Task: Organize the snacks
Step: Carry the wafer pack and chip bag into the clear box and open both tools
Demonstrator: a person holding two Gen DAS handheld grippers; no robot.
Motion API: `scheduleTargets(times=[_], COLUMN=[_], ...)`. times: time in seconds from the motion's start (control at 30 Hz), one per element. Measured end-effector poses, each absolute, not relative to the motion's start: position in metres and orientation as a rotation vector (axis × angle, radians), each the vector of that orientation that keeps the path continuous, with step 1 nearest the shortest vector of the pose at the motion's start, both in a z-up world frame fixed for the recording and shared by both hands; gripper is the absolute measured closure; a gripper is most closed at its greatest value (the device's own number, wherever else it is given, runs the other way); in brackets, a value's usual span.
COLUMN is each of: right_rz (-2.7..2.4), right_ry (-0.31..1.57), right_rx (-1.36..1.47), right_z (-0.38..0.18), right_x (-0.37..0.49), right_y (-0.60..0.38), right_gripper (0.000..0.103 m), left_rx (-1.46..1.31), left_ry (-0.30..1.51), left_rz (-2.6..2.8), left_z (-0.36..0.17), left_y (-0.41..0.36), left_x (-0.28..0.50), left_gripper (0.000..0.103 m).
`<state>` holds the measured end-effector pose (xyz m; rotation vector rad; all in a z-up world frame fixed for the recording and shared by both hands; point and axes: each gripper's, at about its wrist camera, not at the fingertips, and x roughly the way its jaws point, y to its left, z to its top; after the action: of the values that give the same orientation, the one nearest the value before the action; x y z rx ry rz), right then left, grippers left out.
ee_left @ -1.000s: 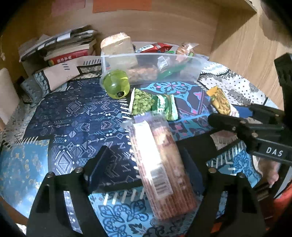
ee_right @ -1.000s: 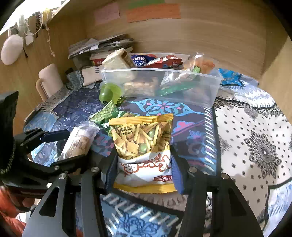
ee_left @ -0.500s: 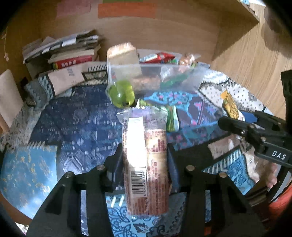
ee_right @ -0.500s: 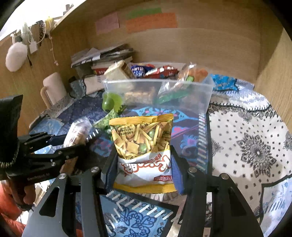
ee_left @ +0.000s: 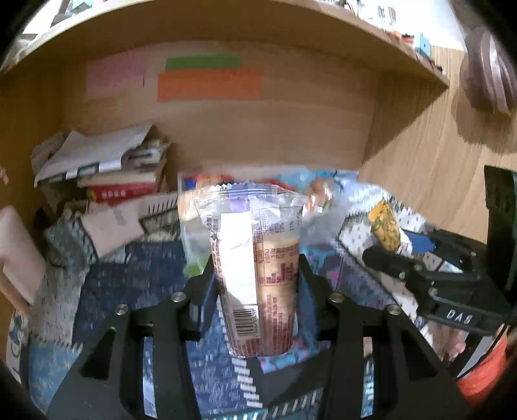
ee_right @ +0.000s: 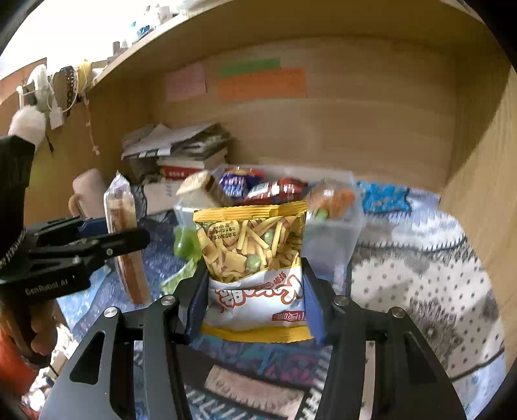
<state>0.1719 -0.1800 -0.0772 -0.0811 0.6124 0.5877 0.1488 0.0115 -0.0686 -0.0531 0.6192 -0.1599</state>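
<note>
Left gripper (ee_left: pixel 257 284) clamped a long clear-wrapped biscuit packet (ee_left: pixel 255 258), right gripper (ee_right: pixel 255 290) a yellow-and-white mixed-snack bag (ee_right: pixel 255 258); both held above the patterned cloth, near the clear plastic bin (ee_right: pixel 336 239). Judged light, crinkly, slippery, crushable; mid-body grip suits

Home desk nook: wooden alcove with shelf (ee_left: pixel 323 29) at 12 o'clock, sticky notes (ee_right: pixel 261 84) on back panel, stacked books (ee_right: pixel 181 152) at 10 o'clock, patterned cloth (ee_right: pixel 420 258) underneath.
</note>
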Motion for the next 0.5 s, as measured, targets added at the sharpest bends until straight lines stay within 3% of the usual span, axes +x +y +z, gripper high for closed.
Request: scheduleTargets(times=[0.5], right_rz=[0.542], right_ry=[0.573], right_rx=[-0.092], right_z=[-0.054], right_x=[0.237], right_y=[-0.17], right_gripper=[0.055], left_rx=[-0.073], left_ry=[0.601], left_rz=[-0.191], left_z=[-0.038], left_y=[0.013], left_x=[0.228], left_gripper=[0.058])
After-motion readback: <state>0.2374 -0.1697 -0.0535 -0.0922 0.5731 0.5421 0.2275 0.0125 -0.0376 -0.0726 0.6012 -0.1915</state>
